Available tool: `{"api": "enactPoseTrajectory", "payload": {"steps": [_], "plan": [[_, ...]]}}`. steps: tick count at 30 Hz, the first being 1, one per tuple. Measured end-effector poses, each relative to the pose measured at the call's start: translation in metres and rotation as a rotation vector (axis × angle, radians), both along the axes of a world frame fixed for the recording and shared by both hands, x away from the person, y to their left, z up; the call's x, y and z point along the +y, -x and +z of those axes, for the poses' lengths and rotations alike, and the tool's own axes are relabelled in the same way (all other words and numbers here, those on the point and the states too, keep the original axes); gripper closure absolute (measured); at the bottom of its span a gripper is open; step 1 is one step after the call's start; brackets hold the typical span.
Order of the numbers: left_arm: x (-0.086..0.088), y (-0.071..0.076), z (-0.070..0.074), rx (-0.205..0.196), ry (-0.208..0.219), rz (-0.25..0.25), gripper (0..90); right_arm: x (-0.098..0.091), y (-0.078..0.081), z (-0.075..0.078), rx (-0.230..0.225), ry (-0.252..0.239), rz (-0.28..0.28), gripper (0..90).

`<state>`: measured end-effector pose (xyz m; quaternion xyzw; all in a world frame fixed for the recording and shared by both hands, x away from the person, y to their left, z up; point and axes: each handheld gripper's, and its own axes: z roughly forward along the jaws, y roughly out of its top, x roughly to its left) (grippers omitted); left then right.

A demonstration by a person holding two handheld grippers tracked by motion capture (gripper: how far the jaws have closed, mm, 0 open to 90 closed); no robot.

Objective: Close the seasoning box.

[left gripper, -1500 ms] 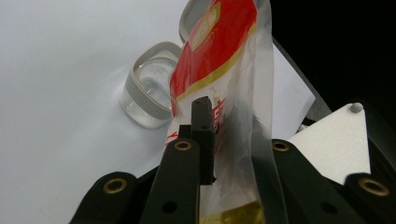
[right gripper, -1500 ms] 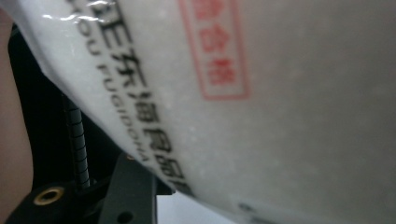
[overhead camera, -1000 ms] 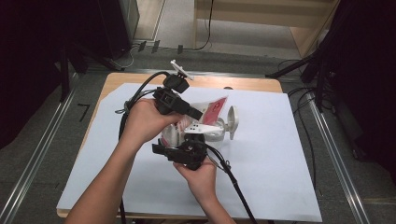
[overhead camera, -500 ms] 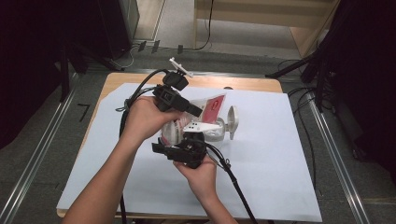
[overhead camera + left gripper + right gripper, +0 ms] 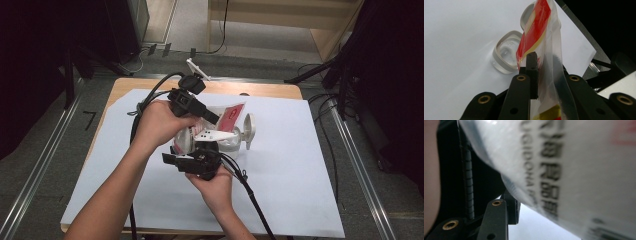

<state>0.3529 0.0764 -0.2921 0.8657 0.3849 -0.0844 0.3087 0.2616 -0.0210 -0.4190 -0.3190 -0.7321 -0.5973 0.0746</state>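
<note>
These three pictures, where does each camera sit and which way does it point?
High view: fixed above the table's near side, looking forward and down; both forearms, the left tool and right tool meet over a clear bag.
Left gripper view: rides on the left tool, looking along its jaws, shut on the bag.
Right gripper view: rides on the right tool, pressed close to printed plastic; one jaw shows.
Shared: the high and left views both show the bag.

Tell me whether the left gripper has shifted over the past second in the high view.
No. The left gripper sits at the same spot against the table's wooden far edge, clamped on the red and clear bag.
</note>
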Motion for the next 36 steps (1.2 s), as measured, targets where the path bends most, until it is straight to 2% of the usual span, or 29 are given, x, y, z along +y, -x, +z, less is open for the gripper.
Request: {"api": "enactPoseTrajectory", "payload": {"steps": [2, 6, 13, 22, 24, 29, 36], "plan": [[-0.0006, 0.0006, 0.0003, -0.002, 0.006, 0.007, 81.5, -0.0006, -0.0001, 0.0003, -0.002, 0.006, -0.01, 63.0], [-0.003, 0.0011, 0.0015, -0.018, 0.001, 0.002, 79.6, -0.0012, -0.0017, 0.0003, 0.009, -0.018, -0.008, 63.4], [-0.0066, 0.0, 0.003, -0.018, -0.004, 0.0, 79.0, -0.0034, -0.003, 0.0016, 0.022, -0.038, -0.008, 63.4], [-0.0071, -0.002, 0.0033, -0.017, -0.012, -0.012, 79.8, -0.004, -0.0032, 0.002, 0.021, -0.038, -0.01, 63.3], [-0.0086, -0.0016, 0.0029, -0.016, -0.001, 0.0, 80.1, -0.0043, -0.0033, 0.0023, 0.025, -0.039, -0.01, 63.1], [-0.0091, -0.0021, 0.0036, -0.01, -0.005, -0.002, 80.5, -0.0036, -0.0017, 0.0036, 0.028, -0.043, -0.012, 60.5], [-0.0062, -0.0048, 0.0033, -0.002, -0.002, -0.017, 80.8, -0.0028, -0.0004, 0.0047, 0.011, -0.016, -0.019, 62.9]]}}
